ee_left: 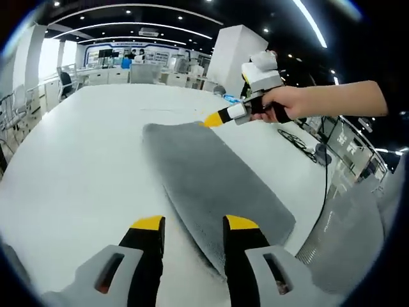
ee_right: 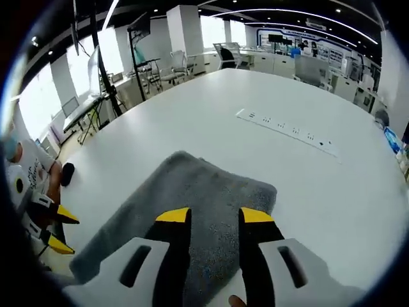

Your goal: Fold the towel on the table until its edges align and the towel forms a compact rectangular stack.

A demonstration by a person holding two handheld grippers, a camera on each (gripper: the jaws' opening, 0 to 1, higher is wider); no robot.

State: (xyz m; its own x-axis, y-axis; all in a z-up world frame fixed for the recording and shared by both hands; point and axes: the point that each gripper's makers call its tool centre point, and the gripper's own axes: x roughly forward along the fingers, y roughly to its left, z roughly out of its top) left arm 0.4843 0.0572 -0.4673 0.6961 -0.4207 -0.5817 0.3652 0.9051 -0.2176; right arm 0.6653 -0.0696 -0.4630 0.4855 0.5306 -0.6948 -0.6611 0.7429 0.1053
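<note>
A grey towel (ee_left: 211,176) lies folded into a long strip on the white table (ee_left: 89,160). My left gripper (ee_left: 195,224) hovers open at the strip's near end, its right jaw over the towel's corner and its left jaw over bare table. At the far end a hand (ee_left: 297,102) holds my right gripper (ee_left: 212,119) with its yellow tips just above the towel's far edge. In the right gripper view, the right gripper (ee_right: 215,216) stands open over the towel (ee_right: 192,185), nothing between its jaws. The left gripper (ee_right: 62,231) shows open at the far left.
A white power strip (ee_right: 287,131) lies on the table (ee_right: 192,115) beyond the towel. Black cables (ee_left: 297,141) lie near the table's right edge. Light stands (ee_right: 105,77) rise beside the table, with office chairs and desks further off.
</note>
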